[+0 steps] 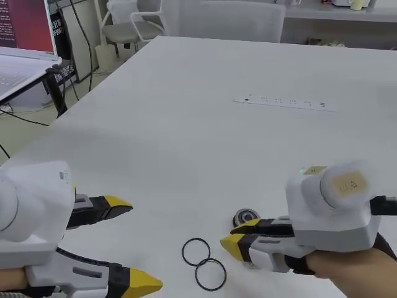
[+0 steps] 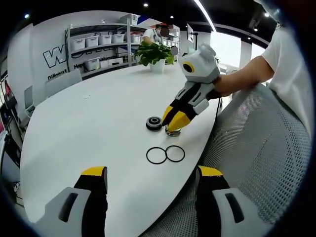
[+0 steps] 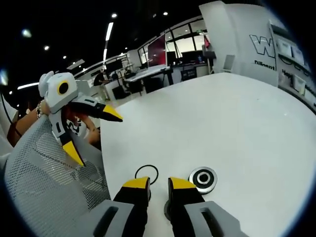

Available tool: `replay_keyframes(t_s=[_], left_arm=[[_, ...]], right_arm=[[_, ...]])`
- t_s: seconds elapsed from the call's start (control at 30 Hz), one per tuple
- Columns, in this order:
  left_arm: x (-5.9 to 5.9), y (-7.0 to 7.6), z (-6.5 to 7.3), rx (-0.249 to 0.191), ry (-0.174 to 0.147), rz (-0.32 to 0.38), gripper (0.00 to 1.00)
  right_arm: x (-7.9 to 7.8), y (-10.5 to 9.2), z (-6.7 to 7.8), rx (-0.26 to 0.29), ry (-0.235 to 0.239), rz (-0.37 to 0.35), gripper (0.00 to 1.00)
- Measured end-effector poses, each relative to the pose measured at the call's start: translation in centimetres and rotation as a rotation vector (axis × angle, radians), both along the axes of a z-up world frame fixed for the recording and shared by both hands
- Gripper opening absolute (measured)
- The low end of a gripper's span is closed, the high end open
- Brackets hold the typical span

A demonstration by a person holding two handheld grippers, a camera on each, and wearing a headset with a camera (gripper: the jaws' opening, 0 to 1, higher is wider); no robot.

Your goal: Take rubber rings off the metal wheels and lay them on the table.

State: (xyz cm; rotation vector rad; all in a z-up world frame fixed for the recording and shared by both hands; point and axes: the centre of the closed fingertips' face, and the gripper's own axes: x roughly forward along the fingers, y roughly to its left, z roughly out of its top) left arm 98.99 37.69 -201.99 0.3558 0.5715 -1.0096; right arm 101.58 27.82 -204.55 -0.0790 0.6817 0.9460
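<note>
**Q:** So, where are the rubber rings?

**A:** Two thin black rubber rings [image 1: 183, 251] lie flat on the white table [image 1: 186, 124], close to its near edge. They are side by side, touching or almost touching. Both are off the wheels, with bare tabletop showing through them.

**Q:** And the metal wheels?

**A:** One metal wheel [image 1: 246, 217] lies flat a little farther away than the rings and to their right, apart from them. In the right gripper view it has a dark outer band around a pale centre with a dark hole. A second wheel [image 2: 173, 131] sits just beside the first, on its near side, under the tips of the right gripper.

**Q:** How is the right gripper set?

**A:** The right gripper [image 1: 239, 245] comes in from the right, low over the table. Its yellow tips are down on that second wheel. The jaws are drawn close together with a narrow gap between them. I cannot tell whether they are pinching the wheel or its rubber band.

**Q:** And the left gripper?

**A:** The left gripper [image 1: 133, 243] is at the near left, well apart from the rings and wheels. Its yellow-tipped jaws are spread wide and hold nothing. In its own view they point across the table toward the rings.
</note>
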Motion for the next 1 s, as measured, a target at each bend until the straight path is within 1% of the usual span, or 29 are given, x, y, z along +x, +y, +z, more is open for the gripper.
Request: replay_keyframes(t_s=[0.17, 0.37, 0.53, 0.63, 0.7, 0.73, 0.83, 0.9, 0.93, 1.0], left_arm=[[0.0, 0.0, 0.0, 0.000, 0.002, 0.001, 0.70], [-0.1, 0.0, -0.1, 0.003, 0.004, 0.000, 0.70], [0.0, 0.0, -0.1, 0.003, 0.005, 0.001, 0.71], [-0.1, 0.0, -0.1, 0.002, 0.003, -0.001, 0.70], [0.0, -0.1, 0.1, -0.011, 0.000, 0.003, 0.70], [0.1, -0.2, 0.3, -0.023, -0.001, 0.007, 0.70], [0.0, -0.3, 0.5, -0.039, -0.002, 0.004, 0.71], [-0.1, -0.6, 0.8, -0.038, -0.015, -0.015, 0.72], [0.0, -0.8, 1.1, -0.045, -0.030, -0.024, 0.71], [0.0, -0.9, 1.7, -0.071, -0.039, -0.024, 0.71]], right_arm=[[0.7, -0.4, 1.0, 0.019, -0.029, -0.019, 0.14], [1.4, -0.9, 1.7, 0.037, -0.045, -0.039, 0.17], [2.1, -1.5, 2.6, 0.076, -0.057, -0.074, 0.18], [2.6, -1.8, 3.2, 0.110, -0.067, -0.097, 0.20], [3.0, -2.1, 3.8, 0.134, -0.078, -0.111, 0.23], [3.1, -2.2, 3.9, 0.136, -0.081, -0.117, 0.24], [3.5, -2.7, 4.3, 0.145, -0.092, -0.140, 0.24], [3.8, -3.2, 4.3, 0.148, -0.095, -0.158, 0.25], [3.9, -3.3, 4.3, 0.147, -0.094, -0.165, 0.25], [4.3, -3.9, 4.2, 0.140, -0.096, -0.179, 0.25]])
